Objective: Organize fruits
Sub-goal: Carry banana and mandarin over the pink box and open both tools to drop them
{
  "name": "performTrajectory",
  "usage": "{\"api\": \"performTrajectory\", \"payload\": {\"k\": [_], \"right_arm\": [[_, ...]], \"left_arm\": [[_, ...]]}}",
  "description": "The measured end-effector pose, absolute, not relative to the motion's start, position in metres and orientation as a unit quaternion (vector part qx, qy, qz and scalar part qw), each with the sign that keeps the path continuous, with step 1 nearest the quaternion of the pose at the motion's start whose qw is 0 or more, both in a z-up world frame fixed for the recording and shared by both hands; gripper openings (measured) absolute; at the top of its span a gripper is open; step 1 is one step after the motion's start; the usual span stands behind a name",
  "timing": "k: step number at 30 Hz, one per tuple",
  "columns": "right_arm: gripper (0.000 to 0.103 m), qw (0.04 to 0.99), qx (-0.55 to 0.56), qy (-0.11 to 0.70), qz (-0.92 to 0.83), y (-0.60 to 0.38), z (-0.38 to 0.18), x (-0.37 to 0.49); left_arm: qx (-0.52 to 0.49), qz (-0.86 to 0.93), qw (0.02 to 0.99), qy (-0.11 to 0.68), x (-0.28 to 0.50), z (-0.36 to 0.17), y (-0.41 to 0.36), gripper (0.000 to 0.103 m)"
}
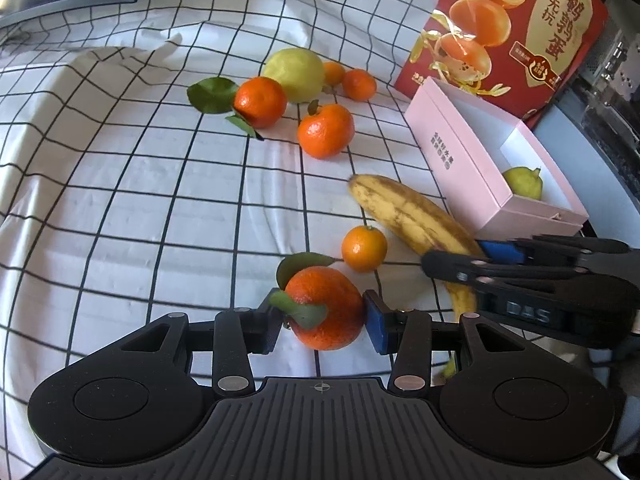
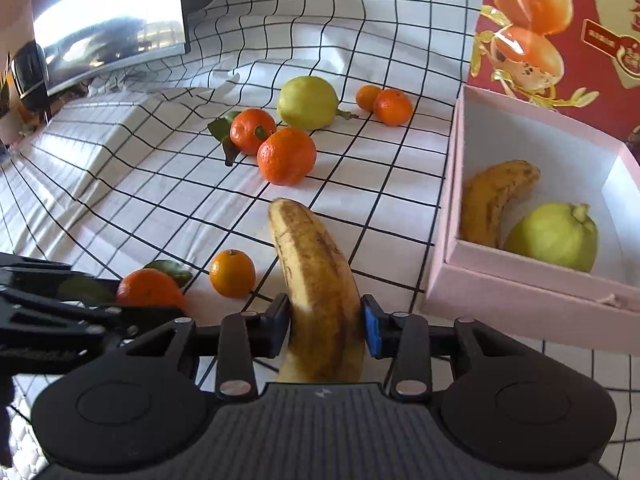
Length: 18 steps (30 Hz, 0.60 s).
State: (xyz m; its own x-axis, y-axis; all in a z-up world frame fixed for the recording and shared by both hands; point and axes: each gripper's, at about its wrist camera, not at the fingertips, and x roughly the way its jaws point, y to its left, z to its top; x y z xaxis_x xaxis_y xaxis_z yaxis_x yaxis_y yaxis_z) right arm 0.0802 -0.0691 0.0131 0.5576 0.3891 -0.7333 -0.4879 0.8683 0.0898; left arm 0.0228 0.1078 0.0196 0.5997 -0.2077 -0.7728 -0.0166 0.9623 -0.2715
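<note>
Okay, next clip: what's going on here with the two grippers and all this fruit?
A person is sorting fruit off a checked cloth with a handheld gripper in each hand. The left gripper is closed on a leafy orange, and the right gripper is clamped on a spotted banana. Both fruits look low over the cloth. The pink box on the right already holds another banana and a green fruit. More oranges wait further back.

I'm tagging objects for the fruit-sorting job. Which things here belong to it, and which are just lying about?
Part of the job:
- banana in the right tongs
- leafy orange in the left tongs
- small orange
- loose oranges and green citrus
- pink box holding a banana and a green citrus

Just lying about:
- red gift box
- monitor
- checked cloth
</note>
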Motion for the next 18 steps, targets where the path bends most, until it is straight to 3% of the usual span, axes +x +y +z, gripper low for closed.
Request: {"api": "performTrajectory", "payload": {"k": [8,13,18], "right_arm": [[0.036,0.896,-0.028,0.364,0.254,-0.103,0.052,0.058],[0.036,0.922,0.010,0.304,0.238,-0.145,0.107,0.051],[0.036,0.959,-0.029,0.212,0.184,-0.186,0.169,0.054]], "left_arm": [[-0.137,-0.084,0.897,0.412,0.028,0.036,0.101,0.047],[-0.120,-0.143,0.928,0.322,0.042,0.106,0.080,0.047],[-0.088,-0.200,0.942,0.256,0.078,0.173,0.039,0.047]]}}
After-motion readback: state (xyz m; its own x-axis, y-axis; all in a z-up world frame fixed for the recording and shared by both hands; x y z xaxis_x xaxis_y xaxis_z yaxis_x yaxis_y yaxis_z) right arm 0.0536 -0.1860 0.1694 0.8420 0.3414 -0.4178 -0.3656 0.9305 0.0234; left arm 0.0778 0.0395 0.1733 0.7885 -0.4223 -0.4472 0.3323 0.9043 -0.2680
